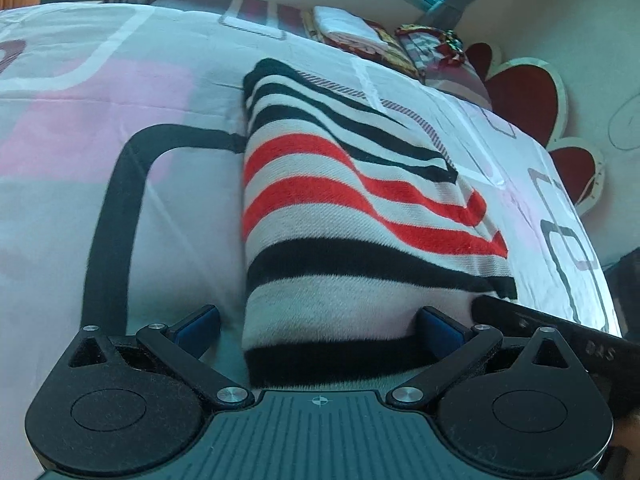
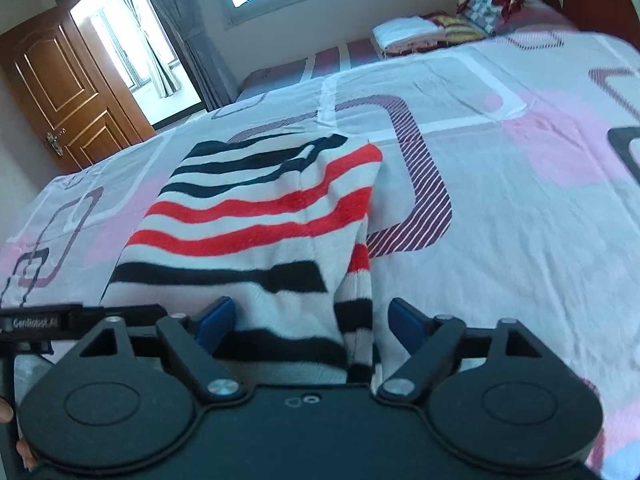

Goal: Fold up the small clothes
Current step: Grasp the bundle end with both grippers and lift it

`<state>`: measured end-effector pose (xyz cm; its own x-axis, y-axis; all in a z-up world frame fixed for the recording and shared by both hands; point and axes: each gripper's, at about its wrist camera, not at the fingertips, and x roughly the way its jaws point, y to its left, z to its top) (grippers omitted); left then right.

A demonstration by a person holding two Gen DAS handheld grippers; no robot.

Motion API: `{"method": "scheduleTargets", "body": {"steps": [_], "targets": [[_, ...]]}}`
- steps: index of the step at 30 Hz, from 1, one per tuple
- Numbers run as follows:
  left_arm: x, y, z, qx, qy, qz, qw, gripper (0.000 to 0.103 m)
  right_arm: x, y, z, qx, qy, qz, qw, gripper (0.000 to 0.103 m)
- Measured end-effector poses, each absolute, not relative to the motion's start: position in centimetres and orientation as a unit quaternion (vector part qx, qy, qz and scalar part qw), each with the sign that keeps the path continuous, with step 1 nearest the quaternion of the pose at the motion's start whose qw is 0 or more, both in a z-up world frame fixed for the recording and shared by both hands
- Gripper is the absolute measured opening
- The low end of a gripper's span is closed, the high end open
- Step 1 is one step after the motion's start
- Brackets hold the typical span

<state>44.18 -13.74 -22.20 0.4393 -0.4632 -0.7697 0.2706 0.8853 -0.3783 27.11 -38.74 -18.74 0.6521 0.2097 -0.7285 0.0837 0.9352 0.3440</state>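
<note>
A small knit garment with black, red and white stripes (image 1: 344,216) lies partly folded on the bed; it also shows in the right wrist view (image 2: 260,232). My left gripper (image 1: 320,322) is open, low at the garment's near hem, its blue pads (image 1: 198,326) on either side of the cloth. My right gripper (image 2: 312,320) is open too, its jaws astride the garment's near right corner, where a striped sleeve (image 2: 358,292) hangs folded over. The other gripper's black body shows at the right edge of the left wrist view (image 1: 560,328).
The bed sheet (image 2: 500,208) is white and pink with rounded square prints. Folded clothes (image 2: 404,34) and pillows are stacked at the far end by the red headboard (image 1: 524,96). A wooden door (image 2: 60,92) and a window lie beyond the bed.
</note>
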Motion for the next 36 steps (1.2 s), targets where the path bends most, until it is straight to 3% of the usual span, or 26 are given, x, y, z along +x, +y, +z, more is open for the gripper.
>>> {"method": "scheduleTargets", "body": {"steps": [8,10,11,12,16,18,21,27,36], "targets": [[46.1,-14.1,-22.4,-0.134,0.478,-0.239,0.834,0.103,29.3,-40.6,-20.7,0.249,0.416,0.070,0.872,0.094],[46.3,-14.4,-22.4,-0.133,0.475,-0.240,0.836,0.094,29.7,-40.7,-20.7,0.256,0.411,0.079,0.871,0.089],[46.3,-14.6,-22.3,-0.124,0.472,-0.235,0.840,0.090,29.9,-40.7,-20.7,0.264,0.408,0.086,0.870,0.077],[46.1,-14.7,-22.3,-0.120,0.470,-0.233,0.843,0.087,30.1,-40.7,-20.8,0.276,0.408,0.097,0.865,0.073],[45.6,-14.7,-22.0,-0.125,0.461,-0.225,0.849,0.073,30.4,-40.3,-20.9,0.280,0.413,0.092,0.862,0.070],[45.4,-14.8,-21.5,-0.123,0.455,-0.223,0.853,0.064,30.3,-40.4,-20.9,0.287,0.414,0.094,0.859,0.054],[45.3,-14.6,-20.9,-0.133,0.447,-0.222,0.856,0.055,30.0,-40.3,-20.3,0.293,0.409,0.096,0.859,0.042],[44.6,-13.7,-18.8,-0.137,0.417,-0.234,0.867,0.050,29.2,-39.3,-17.9,0.300,0.365,0.110,0.874,0.037],[43.6,-5.2,-14.4,-0.127,0.379,-0.204,0.894,0.050,29.8,-33.8,-14.3,0.288,0.330,0.159,0.885,0.036]]}}
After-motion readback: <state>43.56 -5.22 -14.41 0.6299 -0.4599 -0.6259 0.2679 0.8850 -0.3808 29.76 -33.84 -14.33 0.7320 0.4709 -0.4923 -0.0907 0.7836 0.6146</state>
